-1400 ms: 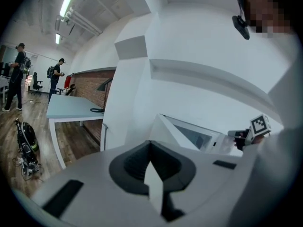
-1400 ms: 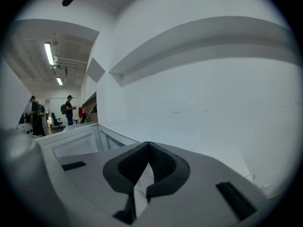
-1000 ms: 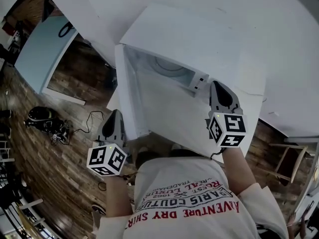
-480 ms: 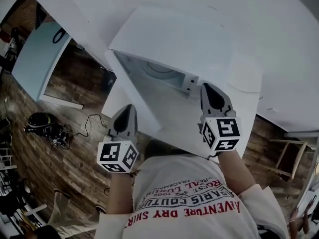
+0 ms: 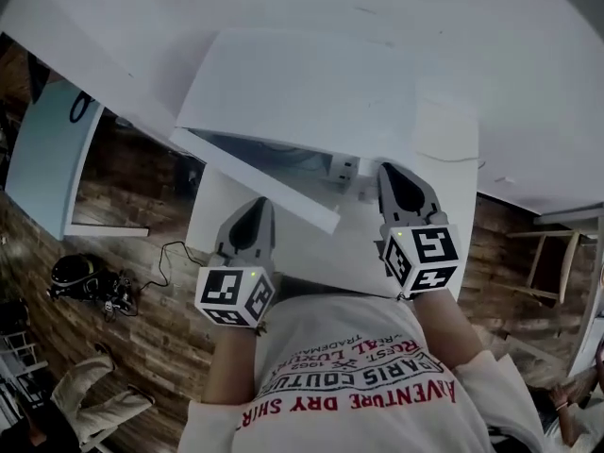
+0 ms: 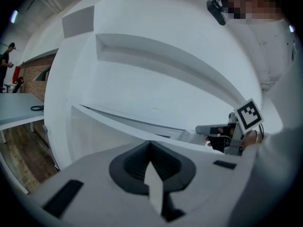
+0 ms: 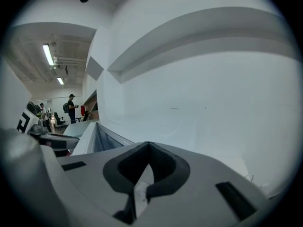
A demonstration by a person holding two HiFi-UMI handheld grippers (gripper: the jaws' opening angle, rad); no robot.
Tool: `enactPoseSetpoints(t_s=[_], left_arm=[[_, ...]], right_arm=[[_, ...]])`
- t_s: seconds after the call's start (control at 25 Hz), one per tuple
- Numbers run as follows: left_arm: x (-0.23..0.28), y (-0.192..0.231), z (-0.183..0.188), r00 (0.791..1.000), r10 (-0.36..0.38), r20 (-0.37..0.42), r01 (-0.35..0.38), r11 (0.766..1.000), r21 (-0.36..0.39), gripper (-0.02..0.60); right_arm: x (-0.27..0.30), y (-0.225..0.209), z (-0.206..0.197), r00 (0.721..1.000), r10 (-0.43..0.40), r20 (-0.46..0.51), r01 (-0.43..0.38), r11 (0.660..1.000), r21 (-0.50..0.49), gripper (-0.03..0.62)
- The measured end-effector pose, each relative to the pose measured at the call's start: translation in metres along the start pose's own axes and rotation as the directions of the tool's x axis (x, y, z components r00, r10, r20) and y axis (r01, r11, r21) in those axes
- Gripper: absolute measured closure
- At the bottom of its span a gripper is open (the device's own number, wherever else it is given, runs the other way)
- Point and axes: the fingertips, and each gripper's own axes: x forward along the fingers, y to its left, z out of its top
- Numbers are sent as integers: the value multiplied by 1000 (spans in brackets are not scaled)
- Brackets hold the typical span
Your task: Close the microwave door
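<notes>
Both forearms reach forward from the person's white printed shirt [image 5: 354, 385], each holding its tongs pointed at the microwave [image 5: 302, 83]. The left tongs [image 5: 253, 217] sit lower and further left, and the right tongs [image 5: 392, 179] are pushed further in, at the right side of the oven's front.

In the left gripper view the left tongs [image 6: 150, 144] have their jaws together with nothing between them. The right tongs [image 7: 147, 146] are likewise pressed together and empty in the right gripper view.

The microwave stands on a white worktop [image 5: 311, 253] against a white wall. Its door [image 5: 260, 179] is hinged on the left and stands ajar at a shallow angle, with a narrow wedge of dark interior showing behind it. The left tongs' tip is right at the door's outer face, partway along its length; whether it touches cannot be told. The door's free end lies between the two tongs, and the right tongs are just beyond it, near the oven's front edge.

From the left tongs the door [image 6: 109, 126] fills the view ahead, with the right tongs [image 6: 215, 131] past its far end. From the right tongs the door [image 7: 84, 140] shows only as a slim panel at the left. The inside of the oven is mostly hidden. Wood floor [image 5: 132, 347] lies below.
</notes>
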Motion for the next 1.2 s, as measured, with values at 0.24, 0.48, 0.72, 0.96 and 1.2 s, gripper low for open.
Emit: enactPoseSetpoints(t_s=[0.24,0.48,0.72,0.96,1.2], left_arm=[[31,-10,3,993,-108,-39,110,993,37,578],[55,-12,3,981,-178,-78,184,980,72,578],[60,-13,5,969,-233,-87,242,963,121,578],[60,-14,5,960,-259,-108,270,957,105,578],[73,-13,8,959,-252,-131,265,960,91,578]], right_arm=[[1,-1,-1,999,-49,-11,49,999,10,586],[1,-2,-1,997,-66,-29,67,997,23,586],[1,-5,0,996,-86,-16,87,994,67,586],[1,-6,-1,996,-67,-60,75,989,131,586],[3,-6,-2,995,-50,-88,62,988,139,586]])
